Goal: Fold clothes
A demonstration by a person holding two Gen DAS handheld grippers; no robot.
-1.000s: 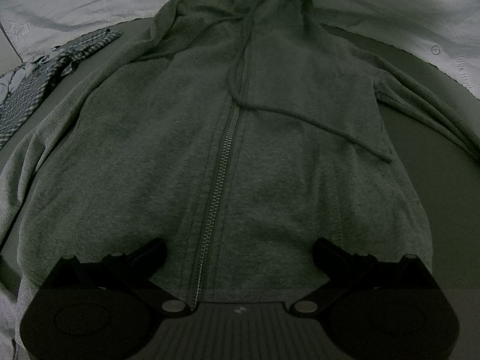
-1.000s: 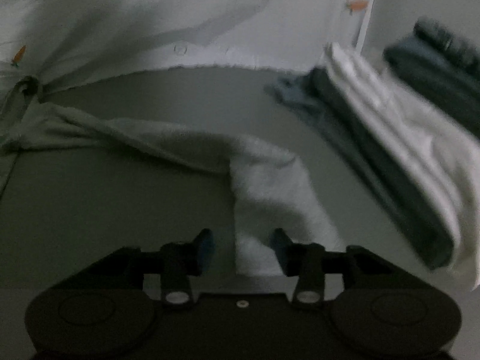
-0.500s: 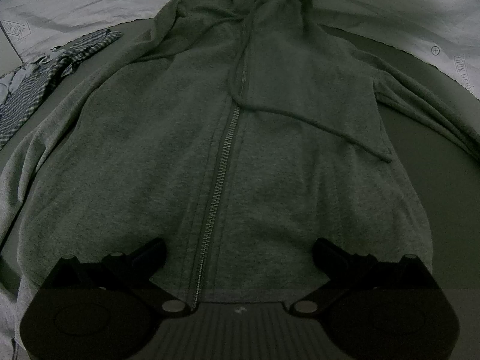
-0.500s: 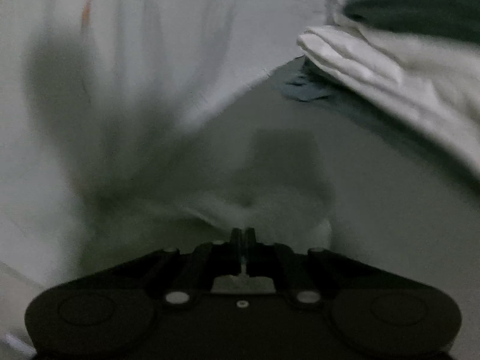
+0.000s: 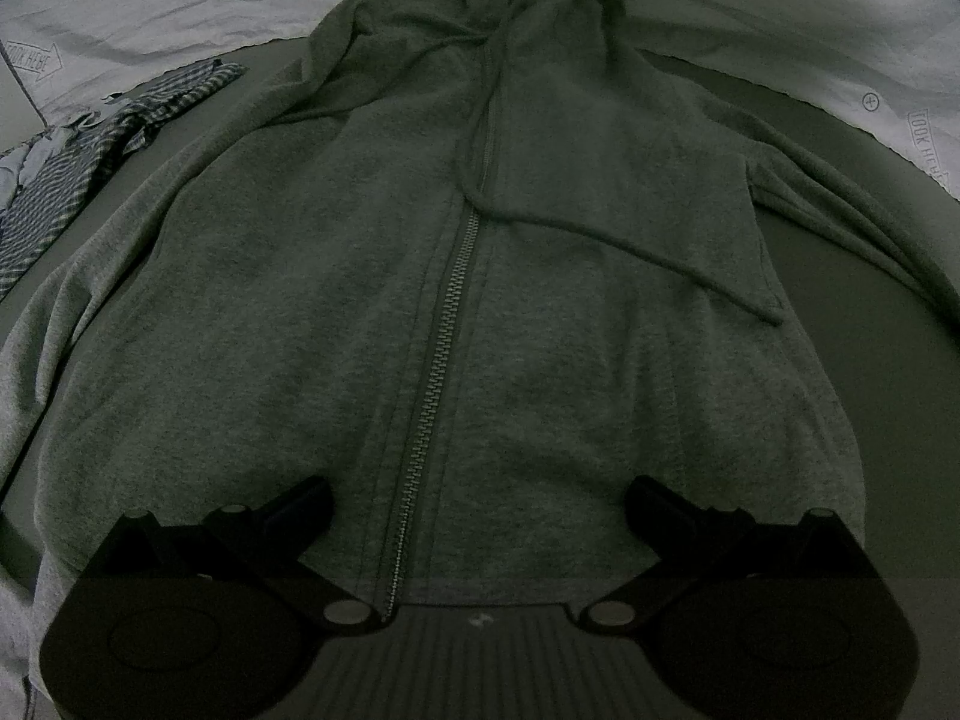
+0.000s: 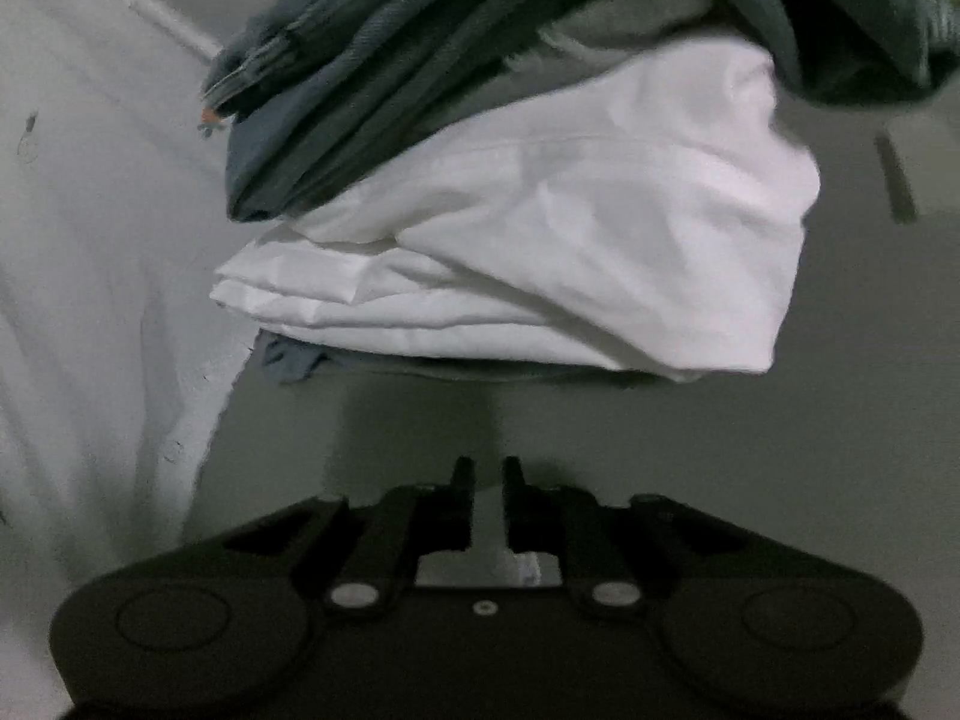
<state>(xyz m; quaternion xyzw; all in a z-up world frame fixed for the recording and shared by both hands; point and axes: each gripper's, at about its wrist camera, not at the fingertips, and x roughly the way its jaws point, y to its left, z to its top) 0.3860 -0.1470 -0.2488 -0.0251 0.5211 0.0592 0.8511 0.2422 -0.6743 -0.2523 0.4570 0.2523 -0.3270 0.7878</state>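
Two grippers work over a dim grey-green counter [image 5: 852, 360]. In the left wrist view, the left gripper [image 5: 477, 498] hovers with its fingers [image 5: 300, 501] spread wide and empty above the hem of a grey zip-front hooded sweatshirt [image 5: 336, 300], which lies flat, front up, with its metal zipper [image 5: 438, 360] running from 6 toward 12 o'clock. A loose drawstring [image 5: 630, 240] trails toward 3 o'clock across the chest; it could snag on a finger or get trapped inside a fold. At 9 o'clock a striped blue-and-white garment [image 5: 72, 180] lies close beside the left sleeve, so a sleeve swept outward would likely drag it. The sweatshirt's right sleeve [image 5: 852, 210] stretches toward 3 o'clock with bare counter on its near side, the better room for moving.

In the right wrist view, the right gripper [image 6: 486, 474] has its fingers nearly together and now opening, with nothing visibly between them. Straight ahead at 12 o'clock sits a stack of folded clothes, a white folded cloth [image 6: 570, 240] beneath dark blue-grey fabric [image 6: 390, 60]. A forward push risks toppling that stack. White sheeting [image 6: 90, 240] borders the counter at 9 o'clock; open counter lies toward 3 o'clock.
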